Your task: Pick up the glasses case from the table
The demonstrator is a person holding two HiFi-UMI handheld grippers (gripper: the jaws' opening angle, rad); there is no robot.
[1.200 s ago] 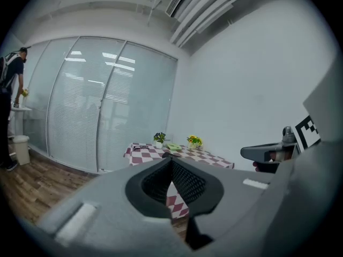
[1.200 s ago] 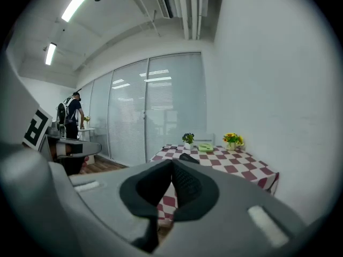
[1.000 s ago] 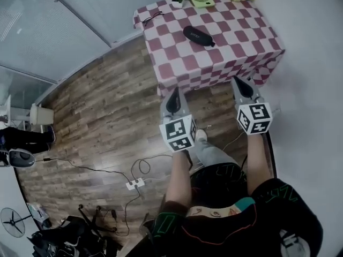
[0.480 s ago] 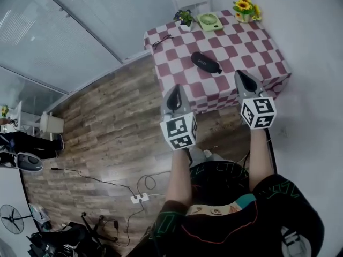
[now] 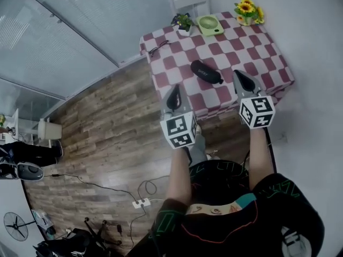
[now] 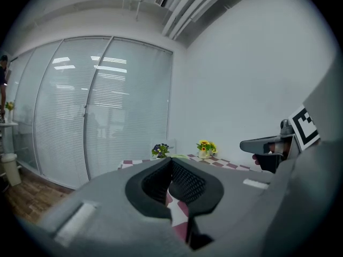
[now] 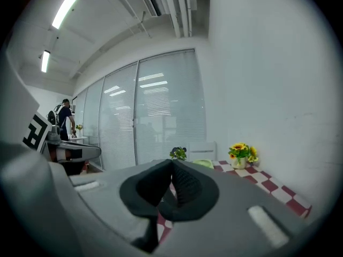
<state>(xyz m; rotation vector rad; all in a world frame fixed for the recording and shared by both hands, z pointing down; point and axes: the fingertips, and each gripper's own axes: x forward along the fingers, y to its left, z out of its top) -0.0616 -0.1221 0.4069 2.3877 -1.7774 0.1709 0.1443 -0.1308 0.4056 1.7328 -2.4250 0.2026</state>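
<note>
A black, oblong glasses case (image 5: 207, 72), its small pale lettering unreadable, lies on a red-and-white checked table (image 5: 257, 48). The left gripper (image 5: 174, 91) and right gripper (image 5: 238, 77) have their jaws pressed together, empty.

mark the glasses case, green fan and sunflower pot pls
glasses case (image 5: 206, 72): head view, middle of its black top.
green fan (image 5: 210, 24): head view, centre of the round grille.
sunflower pot (image 5: 247, 10): head view, on the yellow blooms.
</note>
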